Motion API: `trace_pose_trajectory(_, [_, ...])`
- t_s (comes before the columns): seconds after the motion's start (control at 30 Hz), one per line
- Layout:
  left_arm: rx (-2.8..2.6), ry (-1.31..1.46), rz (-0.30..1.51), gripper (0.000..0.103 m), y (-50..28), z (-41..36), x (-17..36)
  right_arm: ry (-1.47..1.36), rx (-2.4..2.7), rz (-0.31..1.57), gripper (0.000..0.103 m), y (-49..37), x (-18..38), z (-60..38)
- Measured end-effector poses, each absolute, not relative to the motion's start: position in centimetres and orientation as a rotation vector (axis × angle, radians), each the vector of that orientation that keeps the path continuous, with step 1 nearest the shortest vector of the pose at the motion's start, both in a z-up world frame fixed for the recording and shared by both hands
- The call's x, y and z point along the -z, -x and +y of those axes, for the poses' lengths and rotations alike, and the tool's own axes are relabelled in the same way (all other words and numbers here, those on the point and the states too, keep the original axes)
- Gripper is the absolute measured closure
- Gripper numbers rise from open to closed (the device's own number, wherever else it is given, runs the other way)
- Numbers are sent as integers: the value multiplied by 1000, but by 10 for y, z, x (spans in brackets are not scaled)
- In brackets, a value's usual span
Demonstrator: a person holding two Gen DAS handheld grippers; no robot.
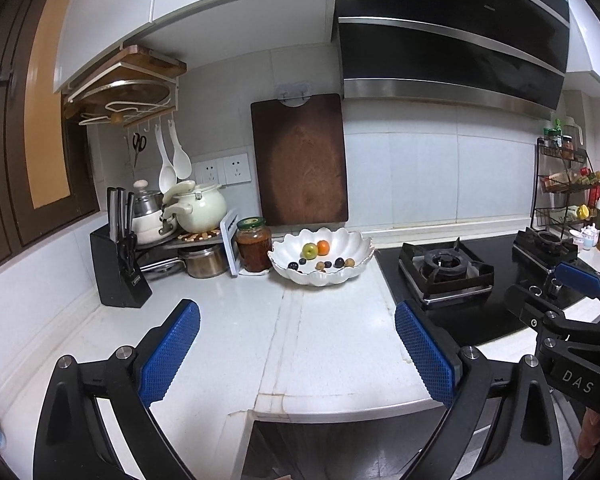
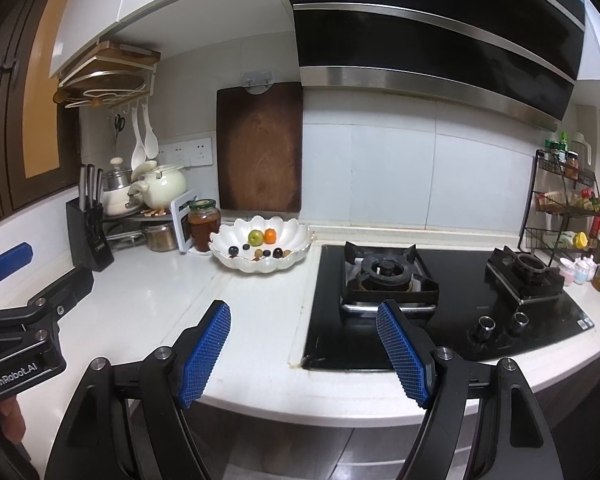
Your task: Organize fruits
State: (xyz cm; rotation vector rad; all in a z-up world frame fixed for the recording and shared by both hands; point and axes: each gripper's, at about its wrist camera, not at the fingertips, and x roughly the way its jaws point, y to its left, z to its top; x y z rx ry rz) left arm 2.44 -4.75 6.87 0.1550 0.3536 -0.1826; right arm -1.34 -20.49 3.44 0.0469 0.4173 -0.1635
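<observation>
My left gripper (image 1: pixel 296 354) and right gripper (image 2: pixel 303 354) hang over the near edge of the counter (image 1: pixel 332 340), both with jaws apart and nothing between them. The bowl (image 1: pixel 356 266) sits far back by the wall, left of the stove (image 2: pixel 388 276), holding an apple (image 1: pixel 309 251), an orange (image 1: pixel 323 247) and small dark fruits. Best, I judge, to approach low and centred, taking one fruit at a time without nudging the rim.

At the right edge of my left camera picture, my right gripper (image 1: pixel 580 280) carries "DAS". At the lower left of my right camera picture, my left gripper (image 2: pixel 10 258) carries "GenRobot.AI".
</observation>
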Motion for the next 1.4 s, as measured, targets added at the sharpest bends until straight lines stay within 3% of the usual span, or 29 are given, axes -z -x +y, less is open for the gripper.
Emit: trace_pose_trajectory(1.4, [226,-136,370,2,-13,-55,-67,-61,180,434,26,29,-33,-212])
